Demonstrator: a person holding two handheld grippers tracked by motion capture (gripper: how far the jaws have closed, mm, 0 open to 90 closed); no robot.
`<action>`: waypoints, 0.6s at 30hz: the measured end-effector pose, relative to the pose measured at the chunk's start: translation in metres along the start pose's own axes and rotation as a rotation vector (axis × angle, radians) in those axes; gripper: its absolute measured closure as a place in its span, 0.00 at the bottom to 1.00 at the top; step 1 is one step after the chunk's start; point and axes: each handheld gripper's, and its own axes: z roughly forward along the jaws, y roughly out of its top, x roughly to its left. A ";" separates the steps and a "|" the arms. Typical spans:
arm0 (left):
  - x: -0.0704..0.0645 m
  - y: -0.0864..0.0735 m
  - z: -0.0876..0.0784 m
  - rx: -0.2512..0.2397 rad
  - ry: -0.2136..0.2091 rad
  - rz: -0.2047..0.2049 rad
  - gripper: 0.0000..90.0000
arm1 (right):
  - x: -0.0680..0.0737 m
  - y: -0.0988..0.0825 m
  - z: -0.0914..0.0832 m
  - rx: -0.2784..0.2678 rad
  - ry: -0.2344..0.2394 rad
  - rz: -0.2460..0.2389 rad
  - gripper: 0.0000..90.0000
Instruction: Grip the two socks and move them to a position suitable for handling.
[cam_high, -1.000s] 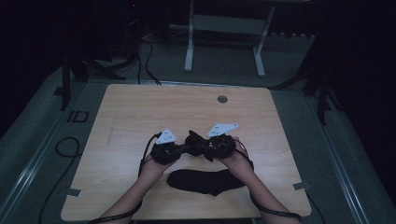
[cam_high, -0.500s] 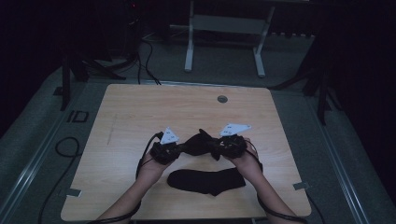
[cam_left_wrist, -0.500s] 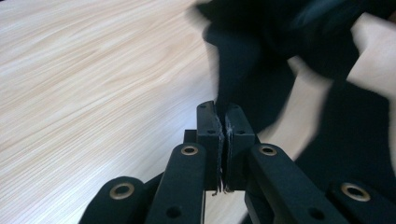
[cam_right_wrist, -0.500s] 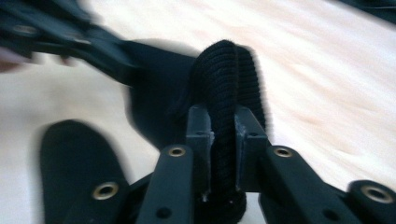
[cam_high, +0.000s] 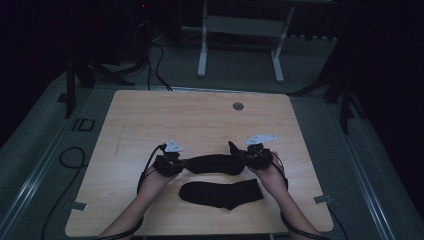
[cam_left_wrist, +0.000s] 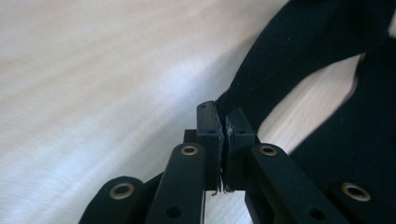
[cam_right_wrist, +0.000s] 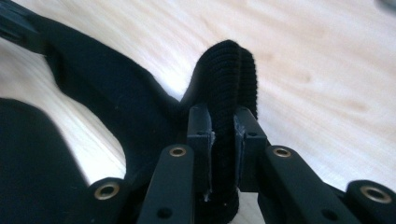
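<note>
High view showed a black sock (cam_high: 212, 164) stretched between the two grippers, one end in each, over the near half of the table (cam_high: 200, 120). Left gripper view put the sock's thin end right at the tips: the left gripper (cam_left_wrist: 223, 122) had its jaws clenched almost flat together on a pinch of that fabric, and from there the sock ran up and away to the right, clear of the wood. Right gripper view showed the ribbed cuff standing up between the jaws of the right gripper (cam_right_wrist: 223, 123), folded double and rising above the tips (its ribs plain to see); those jaws had been closing a moment before and now pressed on the cuff from both sides, held a little apart by the thickness of the cloth. Beyond the cuff the sock sloped off to the upper left in that view.

Farther out, a second sock (cam_high: 221, 194) lay flat on the table just nearer the person than the held one, between the two forearms and apart from both grippers. In the high view the left gripper (cam_high: 172, 162) sat at the held sock's left end and the right gripper (cam_high: 250, 157) at its right end.
</note>
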 end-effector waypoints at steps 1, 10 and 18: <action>0.000 0.000 0.000 0.000 0.000 0.000 0.97 | -0.001 -0.002 0.004 0.013 0.006 0.010 0.88; 0.014 -0.006 0.007 0.056 0.012 -0.028 0.97 | -0.007 -0.012 0.025 0.070 0.018 0.053 0.59; 0.025 -0.008 0.004 0.010 0.053 -0.043 0.84 | -0.030 0.000 -0.006 -0.046 -0.025 0.139 0.71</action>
